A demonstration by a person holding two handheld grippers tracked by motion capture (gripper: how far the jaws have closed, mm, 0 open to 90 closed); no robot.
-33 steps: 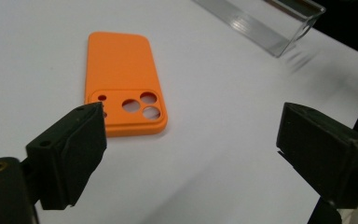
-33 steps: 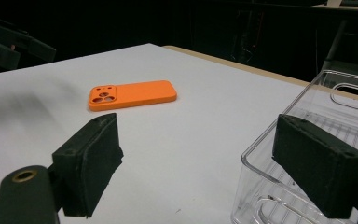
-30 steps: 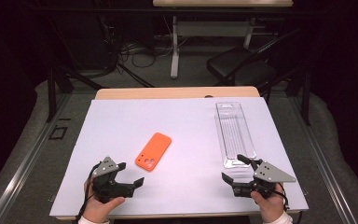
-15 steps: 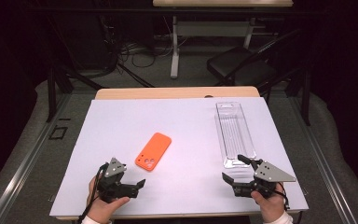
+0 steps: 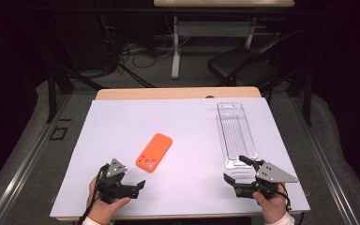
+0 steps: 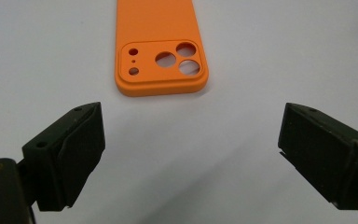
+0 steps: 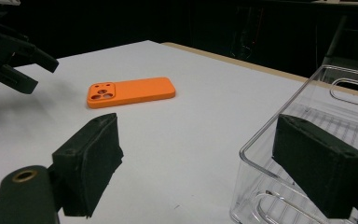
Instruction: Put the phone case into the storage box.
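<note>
Since the earlier frame, the left gripper (image 5: 130,186) has turned and moved a little to the right, so its jaws now point toward the orange case (image 5: 154,152). The right gripper (image 5: 242,174) has not changed its place.

Both jaws of the left gripper are spread wide and hold nothing. In the left gripper view, the case (image 6: 160,44) lies straight ahead between the two jaws, near but apart from them, with its camera holes at the closer end. It lies flat on the white sheet (image 5: 187,126), about in the middle of the table, with its long side slanted.

The right gripper is near the front right corner of the sheet, and its jaws are also spread apart and empty. In the right gripper view, the near end of the clear tray (image 7: 279,140) stands just before the right jaw; I cannot tell if they touch. The tray (image 5: 236,133) lies on the right side of the sheet, well apart from the case.
</note>
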